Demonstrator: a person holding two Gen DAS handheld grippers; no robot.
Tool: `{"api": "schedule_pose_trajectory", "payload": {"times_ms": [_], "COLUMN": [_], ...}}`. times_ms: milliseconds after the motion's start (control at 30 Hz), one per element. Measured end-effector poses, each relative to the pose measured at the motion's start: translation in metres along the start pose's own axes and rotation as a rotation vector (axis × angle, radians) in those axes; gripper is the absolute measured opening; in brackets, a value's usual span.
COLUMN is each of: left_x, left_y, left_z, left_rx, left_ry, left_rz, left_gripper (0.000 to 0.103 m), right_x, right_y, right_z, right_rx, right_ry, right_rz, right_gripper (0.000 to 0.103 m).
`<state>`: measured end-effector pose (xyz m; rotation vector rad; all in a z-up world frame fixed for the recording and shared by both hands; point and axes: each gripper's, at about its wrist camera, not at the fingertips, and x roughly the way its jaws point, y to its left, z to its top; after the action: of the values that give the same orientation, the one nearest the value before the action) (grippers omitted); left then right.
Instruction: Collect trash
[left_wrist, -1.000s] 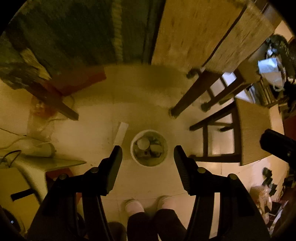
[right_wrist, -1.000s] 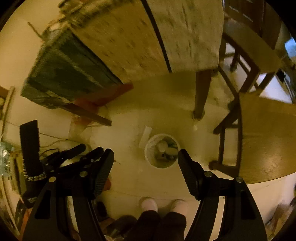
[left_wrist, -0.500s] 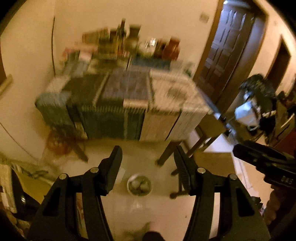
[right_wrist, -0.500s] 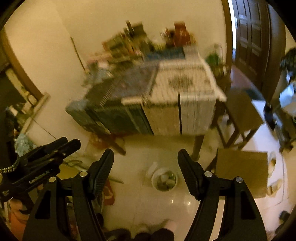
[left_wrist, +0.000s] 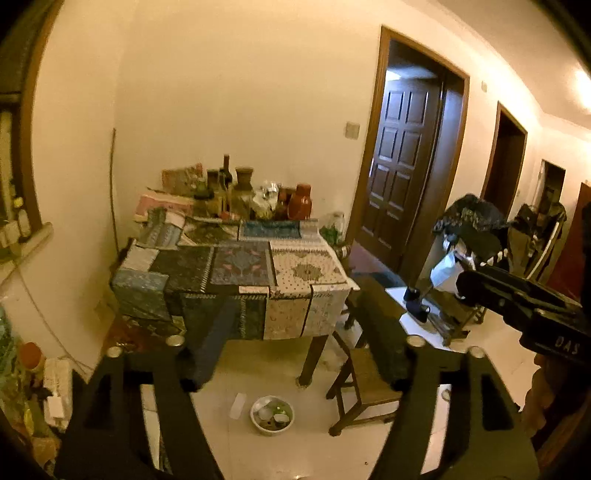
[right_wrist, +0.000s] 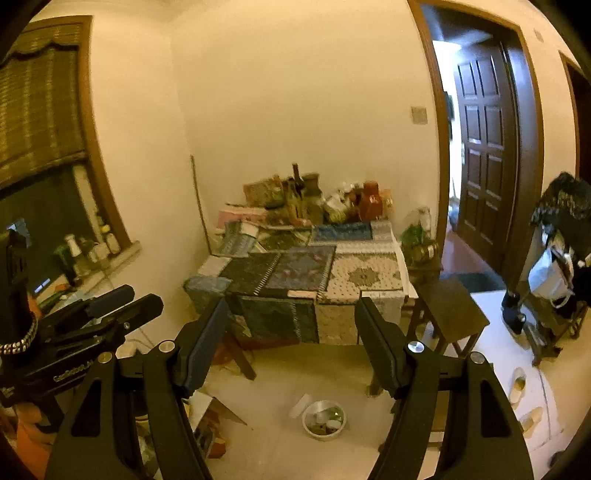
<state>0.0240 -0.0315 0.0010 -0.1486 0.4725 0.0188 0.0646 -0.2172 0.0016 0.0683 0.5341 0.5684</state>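
Note:
A white bin (left_wrist: 272, 413) with several bits of trash in it stands on the pale floor below the table, far under both grippers; it also appears in the right wrist view (right_wrist: 324, 419). A white paper strip (left_wrist: 237, 405) (right_wrist: 300, 405) lies on the floor just left of it. My left gripper (left_wrist: 291, 295) is held high, its jaws opening with nothing between them. My right gripper (right_wrist: 291, 301) is open and empty too, at about the same height. Each gripper shows side-on in the other's view: the right gripper (left_wrist: 465, 284), the left gripper (right_wrist: 146, 297).
A table under a patchwork cloth (left_wrist: 303, 271) (right_wrist: 365, 275) carries bottles and jars (left_wrist: 251, 192) at its back. A wooden stool (left_wrist: 365, 376) (right_wrist: 452, 306) stands right of the bin. A dark door (left_wrist: 402, 184), a rack with bags (left_wrist: 469, 236), slippers (right_wrist: 519, 384) and clutter (left_wrist: 29, 369) ring the floor.
Both grippers rose and tipped up from looking straight down at the bin to looking across the room. The bin shrank to the bottom of both views. The left jaws widened.

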Motion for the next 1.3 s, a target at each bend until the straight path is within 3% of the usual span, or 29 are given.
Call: {"api": "schedule_pose_trajectory", "payload": {"times_ms": [67,100,133,233,433,1300], "left_x": [-0.026,-0.039,-0.055,-0.083,-0.111,-0.127], "left_y": [-0.002,-0.005,-0.006,-0.009,-0.008,-0.003], "left_z": [-0.003,-0.005,-0.008,-0.015,-0.025,-0.033], "left_rx": [0.008,0.014,0.021,0.041,0.045,0.037], "left_ry": [-0.031,-0.051,-0.078,-0.110,-0.129,-0.128], "left_rz": [0.012,0.022,0.030,0.029,0.031,0.019], "left_gripper": [0.087,0.094,0.095,0.096,0.098,0.098], "right_x": [-0.017,-0.023,-0.030,-0.045,-0.053,-0.072], "right_y": [0.010,0.012,0.016,0.023,0.027,0.046], "right_z": [-0.004,-0.004,-0.006,-0.011,-0.016,-0.029], "right_rx": [-0.015,-0.019,-0.022,-0.024,0.000,-0.029], "right_ry": [-0.032,-0.042,-0.062,-0.102,-0.089,-0.080], "right_rz": [-0.005,-0.011,-0.023,-0.053,-0.055,-0.077], "right_gripper": [0.076,0.086,0.093,0.099,0.099,0.099]}}
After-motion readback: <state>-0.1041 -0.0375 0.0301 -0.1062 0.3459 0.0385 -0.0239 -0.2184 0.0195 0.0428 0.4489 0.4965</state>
